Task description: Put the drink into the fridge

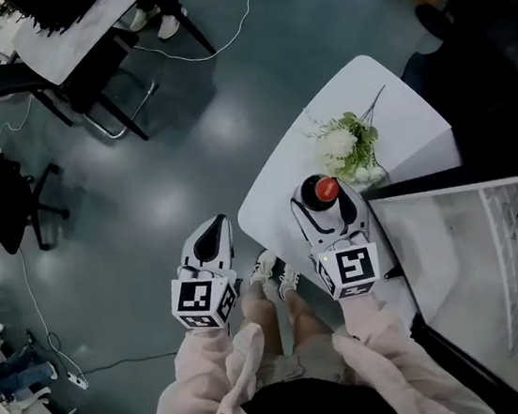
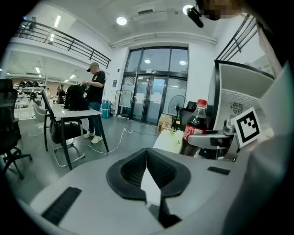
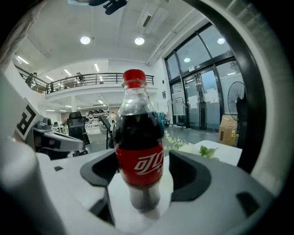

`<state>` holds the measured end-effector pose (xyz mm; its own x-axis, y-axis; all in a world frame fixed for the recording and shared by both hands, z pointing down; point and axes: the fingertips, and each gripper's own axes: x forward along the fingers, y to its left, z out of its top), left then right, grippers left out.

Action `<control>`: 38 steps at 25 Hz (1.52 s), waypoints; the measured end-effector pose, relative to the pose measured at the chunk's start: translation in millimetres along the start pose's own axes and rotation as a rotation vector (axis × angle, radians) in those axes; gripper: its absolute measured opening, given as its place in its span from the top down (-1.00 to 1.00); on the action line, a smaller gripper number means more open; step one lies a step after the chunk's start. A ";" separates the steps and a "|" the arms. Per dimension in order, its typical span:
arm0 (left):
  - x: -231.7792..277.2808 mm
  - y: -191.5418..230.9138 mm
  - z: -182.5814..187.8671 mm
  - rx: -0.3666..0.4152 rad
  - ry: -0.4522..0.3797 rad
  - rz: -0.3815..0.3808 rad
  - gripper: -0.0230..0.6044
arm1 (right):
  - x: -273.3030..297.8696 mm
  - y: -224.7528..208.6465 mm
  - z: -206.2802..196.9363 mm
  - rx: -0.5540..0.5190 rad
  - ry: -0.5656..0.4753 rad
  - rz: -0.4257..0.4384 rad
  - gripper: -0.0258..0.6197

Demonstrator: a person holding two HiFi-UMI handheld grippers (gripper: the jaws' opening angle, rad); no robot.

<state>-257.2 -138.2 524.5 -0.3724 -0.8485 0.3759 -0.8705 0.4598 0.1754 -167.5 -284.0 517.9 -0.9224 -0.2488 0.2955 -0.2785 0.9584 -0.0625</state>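
Note:
The drink is a cola bottle (image 3: 139, 151) with a red cap and a red label. It stands upright between the jaws of my right gripper (image 3: 140, 172), which is shut on its lower body. From the head view the red cap (image 1: 327, 187) shows just past the right gripper (image 1: 327, 204), over the near edge of a white table (image 1: 387, 99). The open fridge (image 1: 454, 251), white inside, stands right beside that gripper. My left gripper (image 1: 212, 239) hangs over the floor to the left, shut and holding nothing. In the left gripper view the pads (image 2: 158, 172) meet, and the bottle (image 2: 195, 126) shows at the right.
A bunch of white flowers (image 1: 350, 147) lies on the table just beyond the bottle. A desk (image 1: 75, 31) with chairs stands at the far left, and a cable (image 1: 235, 24) runs over the grey floor. A person (image 2: 95, 98) stands by that desk.

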 end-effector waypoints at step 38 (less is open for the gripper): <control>44.7 -21.2 23.6 0.111 0.033 -0.219 0.89 | 6.9 1.6 16.5 0.015 -0.063 -0.132 -0.03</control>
<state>-263.0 -192.0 516.1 -0.1620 -0.9149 0.3697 -0.9600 0.2328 0.1554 -178.8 -286.4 504.1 -0.8921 -0.3817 0.2419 -0.4025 0.9145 -0.0417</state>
